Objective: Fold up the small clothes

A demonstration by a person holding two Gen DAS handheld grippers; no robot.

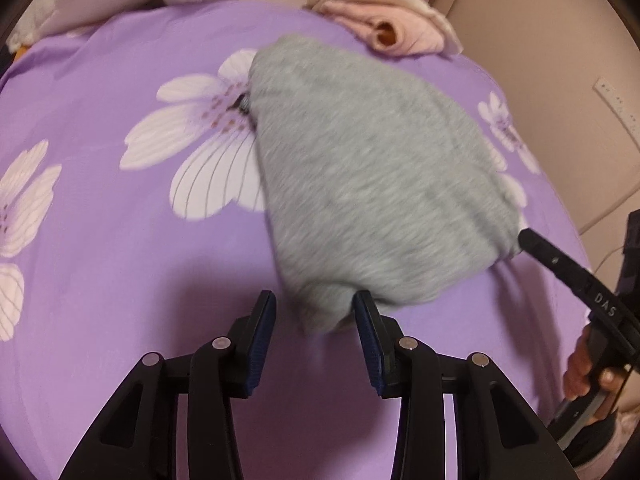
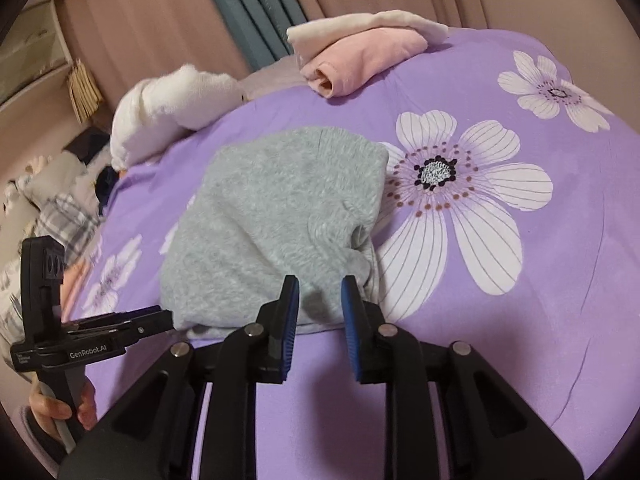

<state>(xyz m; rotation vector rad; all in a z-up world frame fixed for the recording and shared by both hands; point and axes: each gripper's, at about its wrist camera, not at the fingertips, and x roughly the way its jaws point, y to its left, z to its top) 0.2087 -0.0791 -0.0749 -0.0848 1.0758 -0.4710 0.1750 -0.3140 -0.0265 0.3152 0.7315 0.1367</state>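
Note:
A folded grey knit garment [image 1: 360, 184] lies on the purple flowered bedspread [image 1: 120, 260]; it also shows in the right wrist view [image 2: 276, 220]. My left gripper [image 1: 315, 304] is open, its fingers on either side of the garment's near corner. My right gripper [image 2: 320, 288] is open, its fingers at the garment's near edge. In the left wrist view the right gripper's finger [image 1: 560, 264] reaches the garment's right edge. In the right wrist view the left gripper [image 2: 120, 328] sits at the garment's left corner.
A folded pink and cream pile [image 2: 360, 52] lies at the far edge of the bed [image 2: 520, 320]. White plush cushions [image 2: 172, 104] lie at the back left. Curtains [image 2: 200, 12] hang behind the bed. Plaid bedding [image 2: 60, 208] lies beyond the left edge.

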